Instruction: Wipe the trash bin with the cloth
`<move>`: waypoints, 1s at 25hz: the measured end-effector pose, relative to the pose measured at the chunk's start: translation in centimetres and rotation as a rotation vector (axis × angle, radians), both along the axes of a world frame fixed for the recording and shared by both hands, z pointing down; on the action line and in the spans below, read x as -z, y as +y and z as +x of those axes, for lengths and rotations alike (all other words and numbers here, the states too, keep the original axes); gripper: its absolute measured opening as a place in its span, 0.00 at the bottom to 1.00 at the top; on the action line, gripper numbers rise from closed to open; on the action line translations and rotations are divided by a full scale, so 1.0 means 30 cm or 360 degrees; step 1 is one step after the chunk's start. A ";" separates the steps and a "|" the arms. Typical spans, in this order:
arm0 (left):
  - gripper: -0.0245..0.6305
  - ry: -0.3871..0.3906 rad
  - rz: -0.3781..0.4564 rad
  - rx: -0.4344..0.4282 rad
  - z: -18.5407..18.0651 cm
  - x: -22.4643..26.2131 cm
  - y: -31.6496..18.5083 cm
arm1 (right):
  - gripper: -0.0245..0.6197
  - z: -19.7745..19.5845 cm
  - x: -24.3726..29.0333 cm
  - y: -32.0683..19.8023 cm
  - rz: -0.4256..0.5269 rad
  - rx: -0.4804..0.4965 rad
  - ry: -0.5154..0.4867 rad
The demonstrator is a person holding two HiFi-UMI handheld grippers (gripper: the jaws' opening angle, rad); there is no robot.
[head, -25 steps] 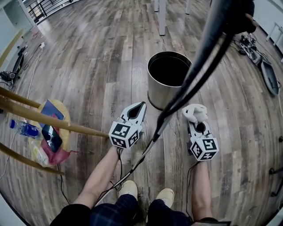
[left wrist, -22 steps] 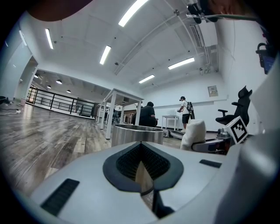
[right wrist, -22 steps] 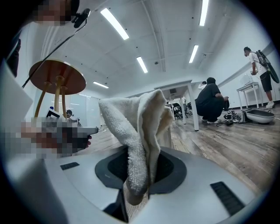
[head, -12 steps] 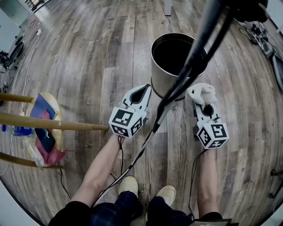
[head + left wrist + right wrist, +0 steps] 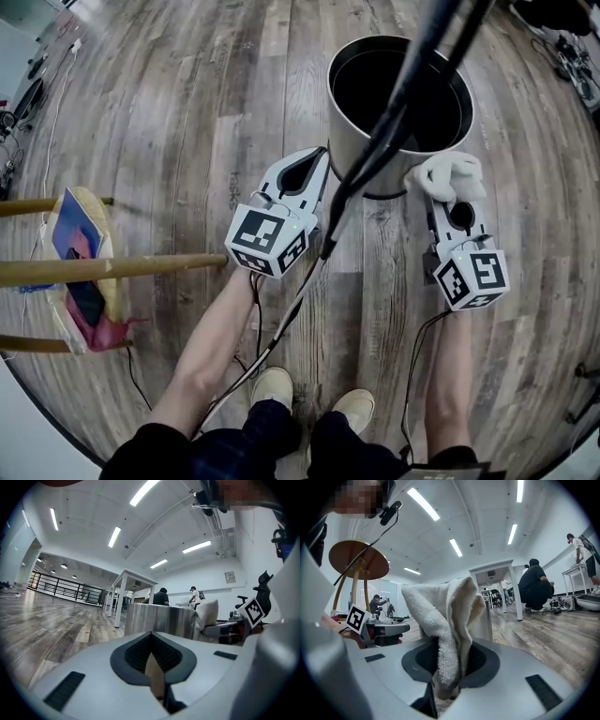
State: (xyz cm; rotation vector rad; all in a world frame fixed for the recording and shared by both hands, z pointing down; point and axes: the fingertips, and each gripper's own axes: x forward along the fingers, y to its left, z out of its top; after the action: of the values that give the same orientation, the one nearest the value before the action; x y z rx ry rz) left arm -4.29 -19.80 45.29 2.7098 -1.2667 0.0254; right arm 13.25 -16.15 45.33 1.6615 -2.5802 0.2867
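Note:
A round steel trash bin [image 5: 398,94] with a dark empty inside stands on the wood floor straight ahead. Its brushed wall [image 5: 159,619] shows close in the left gripper view. My right gripper [image 5: 450,192] is shut on a white cloth [image 5: 452,175], bunched against the bin's lower right side. In the right gripper view the cloth [image 5: 447,620] stands up from the jaws and hides most of the bin. My left gripper [image 5: 314,161] is shut with nothing in it, its tip beside the bin's lower left wall.
A wooden stool [image 5: 112,267] with rungs stands at the left over a bag of clutter [image 5: 80,272]. A black cable [image 5: 394,112] hangs across the middle of the head view. People and tables [image 5: 534,588] are far off in the room.
Both grippers and my view have moved forward toward the bin. The cloth has come from in front of the bin to its lower right side.

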 end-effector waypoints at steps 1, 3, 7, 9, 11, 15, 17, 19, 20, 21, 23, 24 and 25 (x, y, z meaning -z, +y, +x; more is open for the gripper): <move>0.03 -0.0001 -0.0005 -0.0003 0.003 -0.010 -0.005 | 0.19 -0.001 0.000 -0.004 0.0006 0.0009 0.0000; 0.03 -0.0002 -0.0021 -0.0005 0.006 -0.032 -0.014 | 0.18 -0.001 -0.008 -0.011 0.0009 0.0008 -0.0003; 0.03 0.0001 -0.0058 0.0001 0.002 -0.077 -0.019 | 0.18 -0.002 -0.064 -0.011 -0.0035 -0.0009 -0.0002; 0.03 0.0000 -0.0077 0.0004 0.000 -0.103 -0.023 | 0.18 -0.006 -0.103 -0.011 -0.0064 -0.0008 0.0003; 0.03 -0.0009 -0.0108 0.0001 0.001 -0.140 -0.024 | 0.18 -0.010 -0.156 -0.008 -0.0103 -0.0005 0.0013; 0.03 -0.0041 -0.0186 0.0009 -0.008 -0.239 -0.004 | 0.19 -0.029 -0.282 0.006 -0.0196 0.0007 0.0026; 0.03 -0.0055 -0.0213 0.0009 -0.015 -0.283 0.000 | 0.18 -0.039 -0.339 0.006 -0.0228 0.0009 0.0034; 0.03 -0.0070 -0.0249 0.0012 -0.027 -0.330 0.007 | 0.18 -0.048 -0.402 0.009 -0.0275 0.0004 0.0033; 0.03 -0.0078 -0.0276 0.0015 -0.035 -0.359 0.015 | 0.18 -0.051 -0.437 0.014 -0.0307 0.0000 0.0031; 0.03 -0.0088 -0.0304 0.0018 -0.043 -0.389 0.024 | 0.19 -0.054 -0.473 0.019 -0.0339 -0.0005 0.0030; 0.03 -0.0105 -0.0350 0.0022 -0.055 -0.439 0.039 | 0.19 -0.055 -0.529 0.023 -0.0391 -0.0010 0.0034; 0.03 -0.0111 -0.0368 0.0024 -0.061 -0.459 0.045 | 0.18 -0.054 -0.548 0.023 -0.0407 -0.0012 0.0035; 0.03 -0.0116 -0.0384 0.0027 -0.068 -0.474 0.049 | 0.18 -0.053 -0.560 0.020 -0.0415 -0.0015 0.0033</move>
State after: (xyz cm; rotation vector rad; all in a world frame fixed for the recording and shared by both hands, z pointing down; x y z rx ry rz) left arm -6.32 -18.34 59.52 2.5127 -1.2181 0.2602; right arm 11.65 -15.54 62.13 1.5747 -2.3975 0.5752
